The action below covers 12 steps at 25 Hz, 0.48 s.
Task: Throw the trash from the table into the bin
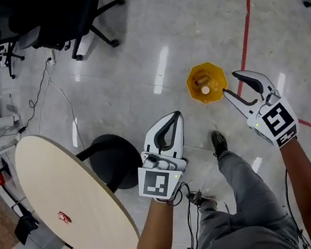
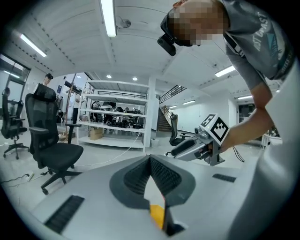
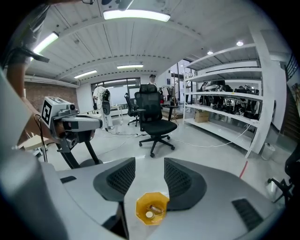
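A yellow octagonal bin stands on the floor with a few bits of trash inside; it also shows below the jaws in the right gripper view. My left gripper hangs shut and empty left of the bin, its jaws meeting at the tip. My right gripper is open just right of the bin, nothing between its pads. A small red piece of trash lies on the round beige table at the lower left, away from both grippers.
A black round base sits by the table's edge. Black office chairs stand at the top left, with cables on the floor. A red floor line runs past the bin. The person's shoe is below the bin.
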Available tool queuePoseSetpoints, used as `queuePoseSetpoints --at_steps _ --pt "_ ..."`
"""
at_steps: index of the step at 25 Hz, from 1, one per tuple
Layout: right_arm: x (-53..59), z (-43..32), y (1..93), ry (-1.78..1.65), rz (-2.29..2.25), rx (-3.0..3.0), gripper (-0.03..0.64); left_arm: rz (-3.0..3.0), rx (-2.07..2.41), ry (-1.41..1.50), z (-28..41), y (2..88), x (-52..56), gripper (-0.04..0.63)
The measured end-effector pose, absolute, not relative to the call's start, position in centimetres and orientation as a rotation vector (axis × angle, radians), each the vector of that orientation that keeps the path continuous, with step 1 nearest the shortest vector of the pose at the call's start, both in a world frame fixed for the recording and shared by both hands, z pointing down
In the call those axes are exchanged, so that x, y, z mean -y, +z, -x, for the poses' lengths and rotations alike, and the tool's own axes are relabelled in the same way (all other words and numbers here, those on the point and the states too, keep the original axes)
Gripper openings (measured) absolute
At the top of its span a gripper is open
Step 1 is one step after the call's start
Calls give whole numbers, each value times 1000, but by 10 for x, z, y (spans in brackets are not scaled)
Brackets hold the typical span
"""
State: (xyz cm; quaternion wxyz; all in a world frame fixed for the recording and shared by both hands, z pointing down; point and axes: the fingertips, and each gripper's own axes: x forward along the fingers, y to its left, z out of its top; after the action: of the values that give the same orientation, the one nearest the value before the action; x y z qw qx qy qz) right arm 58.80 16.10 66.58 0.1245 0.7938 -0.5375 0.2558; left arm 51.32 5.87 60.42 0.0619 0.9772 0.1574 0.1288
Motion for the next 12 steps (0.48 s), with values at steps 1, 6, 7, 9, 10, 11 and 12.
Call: queuePoseSetpoints --at_steps 1,6,7,9,10,11,12 --pt "-163 -584 658 743 -2314 1565 173 -2962 -468 381 -507 593 -58 41" --pt "-160 -553 607 721 -2283 1599 173 -3005 -396 323 -468 521 -47 41" --pt "-157 -544 595 711 -2270 1614 173 -3016 -377 309 -457 505 -44 41" --pt "-149 -519 572 682 -2232 1652 173 -3041 -330 281 -430 475 -37 41" --pt "-144 -505 561 666 -2209 1672 173 -3054 -301 266 -413 461 -32 41" --pt "-138 -491 550 650 -2188 1691 173 -3067 -271 251 -395 447 -26 41" --pt "-131 -475 540 635 -2172 1708 173 -3080 -239 236 -376 435 -20 41"
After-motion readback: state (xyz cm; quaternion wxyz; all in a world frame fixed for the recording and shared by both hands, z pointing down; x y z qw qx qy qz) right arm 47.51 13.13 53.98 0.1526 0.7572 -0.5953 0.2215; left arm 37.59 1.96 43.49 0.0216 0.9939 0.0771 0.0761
